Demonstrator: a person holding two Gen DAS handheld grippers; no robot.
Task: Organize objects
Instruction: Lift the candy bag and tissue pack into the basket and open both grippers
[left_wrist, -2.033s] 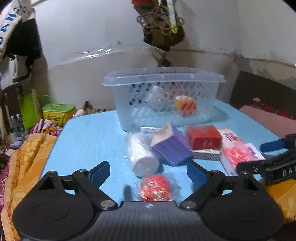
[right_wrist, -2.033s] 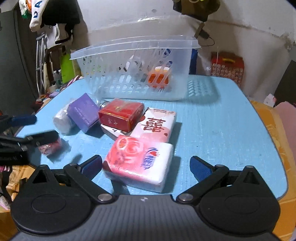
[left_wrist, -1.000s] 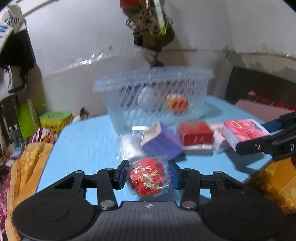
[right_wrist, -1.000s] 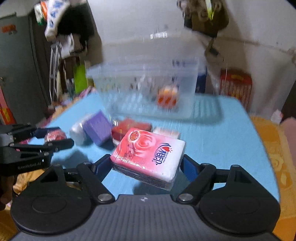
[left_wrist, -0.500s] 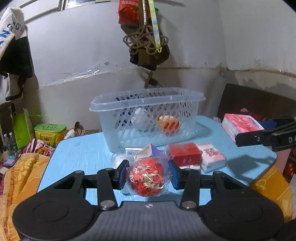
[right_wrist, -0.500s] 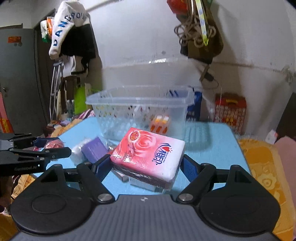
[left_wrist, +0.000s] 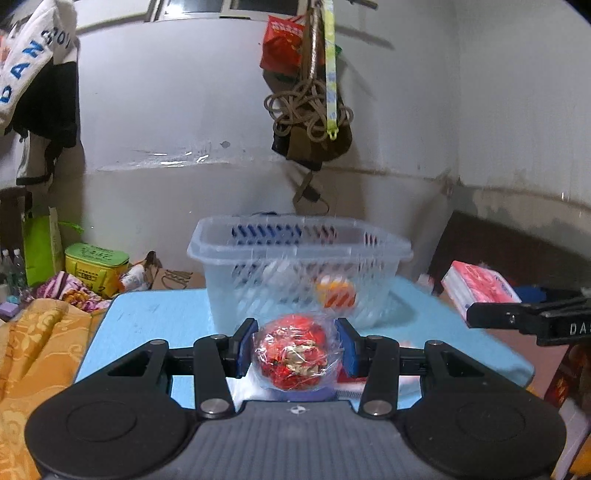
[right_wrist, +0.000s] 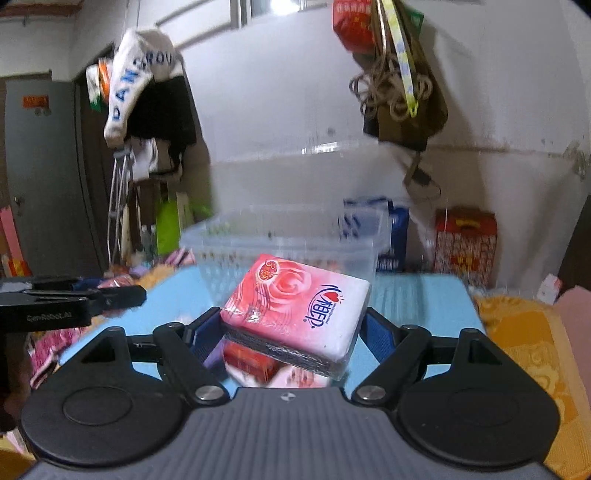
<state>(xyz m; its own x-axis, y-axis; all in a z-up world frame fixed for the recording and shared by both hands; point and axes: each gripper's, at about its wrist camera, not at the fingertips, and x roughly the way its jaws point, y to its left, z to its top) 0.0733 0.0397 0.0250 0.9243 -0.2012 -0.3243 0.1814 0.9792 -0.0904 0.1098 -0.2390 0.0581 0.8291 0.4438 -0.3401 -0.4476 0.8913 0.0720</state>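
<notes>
Fingers (left_wrist: 245, 345) pinch a wrapped ball (left_wrist: 295, 356); basket (left_wrist: 295, 254) holds an orange item (left_wrist: 338, 293).

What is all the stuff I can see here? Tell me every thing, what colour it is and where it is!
Wrapped ball: 1, red in clear wrap, held in the left gripper.
Tissue pack: 1, pink and white, held tilted in the right gripper.
Basket: 1, clear plastic, on the table behind the ball.
Orange-and-white item: 1, inside the basket; blurred.
Table: 1, light blue, under everything.
Red box: 1, red, on the table below the tissue pack; blurred.
Rope bundle: 1, brown, hanging on the wall.
Green box: 1, yellow-green, beyond the table at left.
Left gripper: 1, black with blue pads, shut.
Right gripper: 1, black with blue pads, shut.
</notes>
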